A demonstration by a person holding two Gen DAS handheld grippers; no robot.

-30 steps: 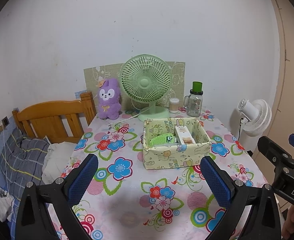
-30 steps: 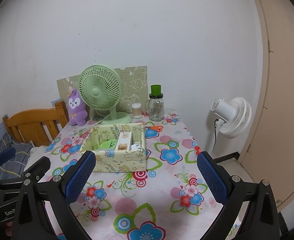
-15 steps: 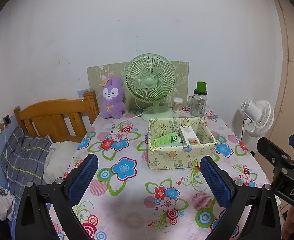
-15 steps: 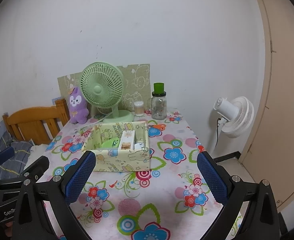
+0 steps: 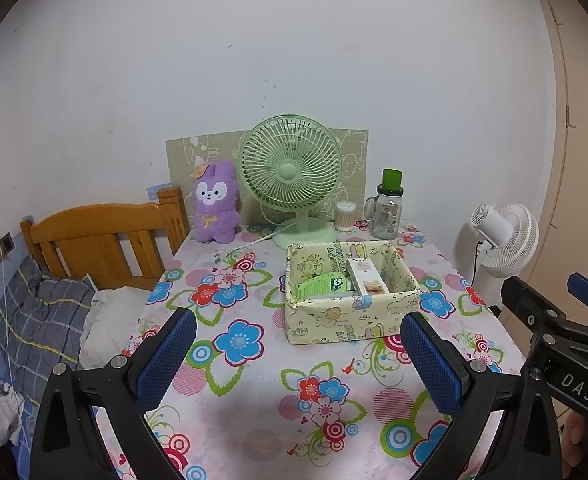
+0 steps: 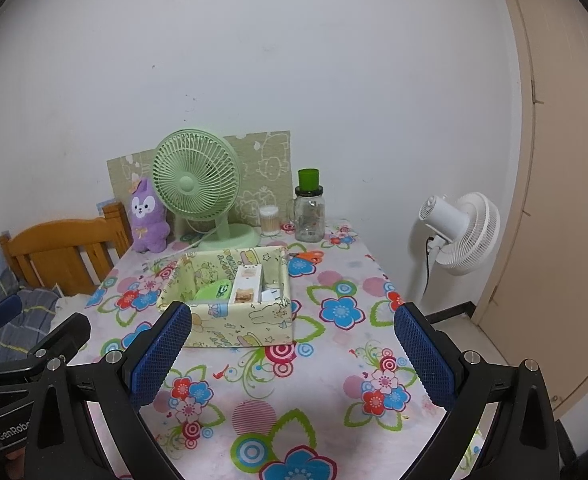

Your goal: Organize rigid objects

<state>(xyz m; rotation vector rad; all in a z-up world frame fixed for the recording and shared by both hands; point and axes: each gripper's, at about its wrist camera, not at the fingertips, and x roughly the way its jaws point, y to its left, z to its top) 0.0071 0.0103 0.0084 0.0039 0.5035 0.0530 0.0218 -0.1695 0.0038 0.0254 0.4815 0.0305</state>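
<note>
A pale yellow cartoon-print fabric box [image 5: 350,322] stands on the flowered table, also in the right wrist view [image 6: 238,330]. In it lie a green comb-like item [image 5: 322,285], a long white carton [image 5: 367,277] and a small white item [image 6: 271,295]. Orange scissors [image 6: 309,256] lie on the table behind the box. My left gripper [image 5: 296,364] is open and empty, held above the near table. My right gripper [image 6: 290,360] is open and empty, to the right of the left one.
At the table's back stand a green desk fan [image 5: 292,176], a purple plush rabbit [image 5: 215,202], a cotton-swab jar [image 5: 345,216] and a glass jar with green lid [image 5: 388,210]. A wooden headboard [image 5: 102,240] and bedding lie left. A white floor fan [image 6: 460,230] stands right.
Both grippers have drifted back and slightly up from the table, so the box sits a little farther and lower in view. Both stay open and empty.
</note>
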